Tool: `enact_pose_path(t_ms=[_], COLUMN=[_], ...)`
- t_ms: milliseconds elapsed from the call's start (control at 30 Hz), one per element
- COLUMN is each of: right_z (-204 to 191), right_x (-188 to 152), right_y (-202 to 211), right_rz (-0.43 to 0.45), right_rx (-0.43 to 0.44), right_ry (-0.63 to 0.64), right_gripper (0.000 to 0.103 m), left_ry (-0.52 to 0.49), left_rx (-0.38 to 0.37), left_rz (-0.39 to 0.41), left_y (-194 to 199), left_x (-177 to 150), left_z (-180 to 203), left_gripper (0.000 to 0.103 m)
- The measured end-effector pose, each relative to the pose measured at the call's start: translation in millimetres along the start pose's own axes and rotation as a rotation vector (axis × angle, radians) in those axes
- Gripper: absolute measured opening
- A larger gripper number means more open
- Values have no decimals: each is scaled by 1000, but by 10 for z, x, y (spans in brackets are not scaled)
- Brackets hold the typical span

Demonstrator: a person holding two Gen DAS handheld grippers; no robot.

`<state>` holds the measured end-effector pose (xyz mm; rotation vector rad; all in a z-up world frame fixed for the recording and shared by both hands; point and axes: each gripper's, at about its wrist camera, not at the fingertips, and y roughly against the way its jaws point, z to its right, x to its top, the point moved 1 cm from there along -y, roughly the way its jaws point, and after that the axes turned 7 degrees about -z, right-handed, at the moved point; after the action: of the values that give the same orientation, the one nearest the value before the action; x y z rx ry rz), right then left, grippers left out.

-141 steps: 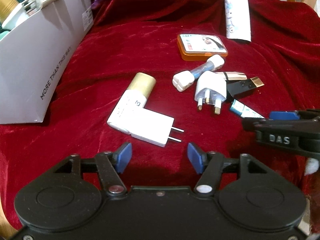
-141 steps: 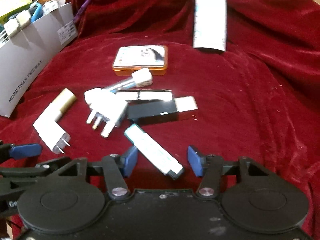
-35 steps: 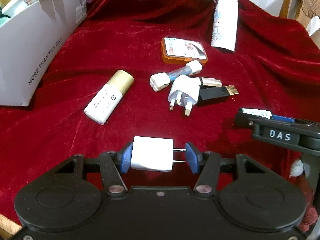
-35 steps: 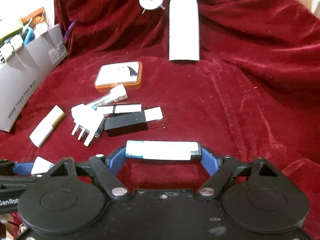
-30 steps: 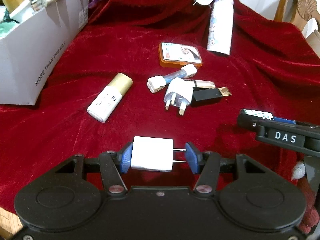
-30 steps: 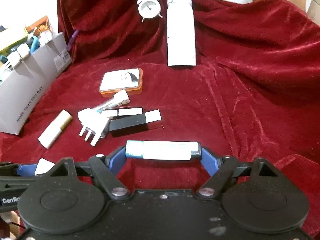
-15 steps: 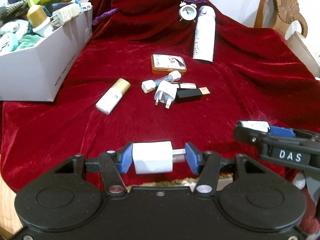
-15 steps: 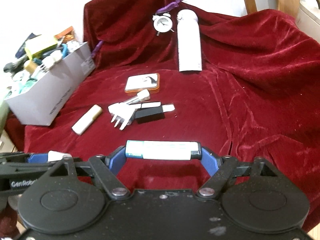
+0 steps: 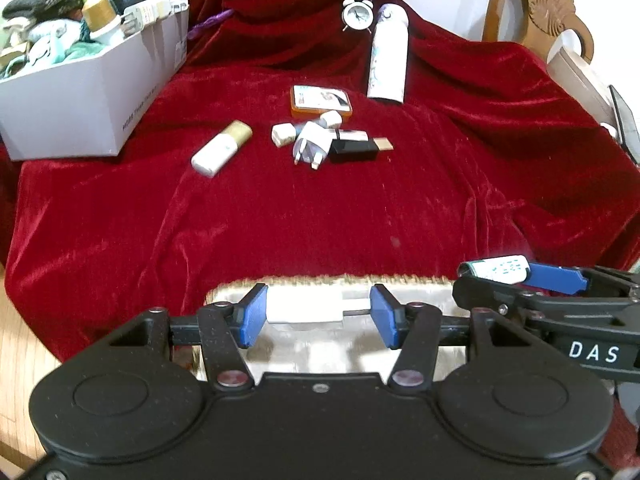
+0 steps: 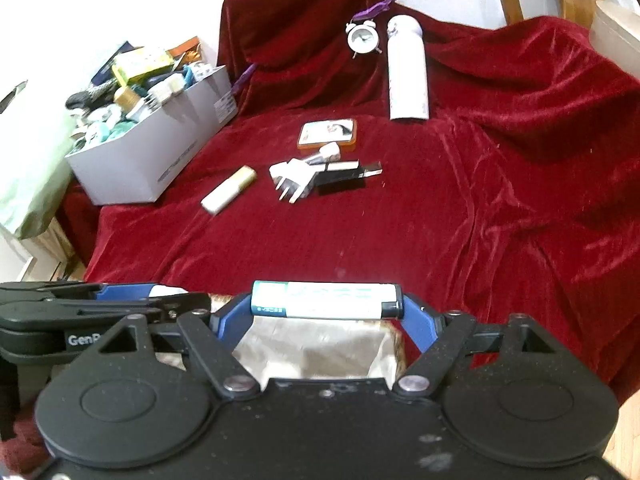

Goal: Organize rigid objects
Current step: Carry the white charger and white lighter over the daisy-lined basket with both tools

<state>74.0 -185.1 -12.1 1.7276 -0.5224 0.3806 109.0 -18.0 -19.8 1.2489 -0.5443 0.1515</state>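
My left gripper [image 9: 318, 317] is shut on a white two-prong charger [image 9: 306, 309], held over a pale woven-rimmed basket [image 9: 304, 280] at the near edge of the red cloth. My right gripper [image 10: 326, 308] is shut on a white and teal tube [image 10: 326, 300], held crosswise above the same basket [image 10: 320, 344]. Left on the cloth are a white gold-capped bottle [image 9: 221, 148], a white three-pin plug [image 9: 310, 144], a black lighter-like stick [image 9: 356, 146], a small vial [image 9: 288, 131] and an orange tin [image 9: 321, 101].
A grey box [image 9: 88, 92] full of items stands at the far left. A white flask [image 9: 387, 62] lies at the back beside a small alarm clock [image 9: 357, 12]. A wooden chair [image 9: 536, 4] stands at the far right. The cloth's near edge drops to the floor.
Both grippers have pulled back and up from the cloth with their objects. The basket has come into view beneath them. The items on the cloth look smaller and farther away.
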Motion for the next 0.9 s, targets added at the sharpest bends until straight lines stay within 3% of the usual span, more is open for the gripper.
enact_pose_path(t_ms=[567, 900], right_z=[-2, -26], right_x=[-728, -841], right_y=[4, -110], right_rz=[-111, -173], right_rx=[24, 40], right_ry=[-20, -30], right_gripper=[80, 80], left_ry=[65, 81], left_rx=[43, 62], left_rz=[-33, -82], left_y=[-83, -210], left_x=[-544, -677], left_z=[41, 26], left_gripper=[53, 53])
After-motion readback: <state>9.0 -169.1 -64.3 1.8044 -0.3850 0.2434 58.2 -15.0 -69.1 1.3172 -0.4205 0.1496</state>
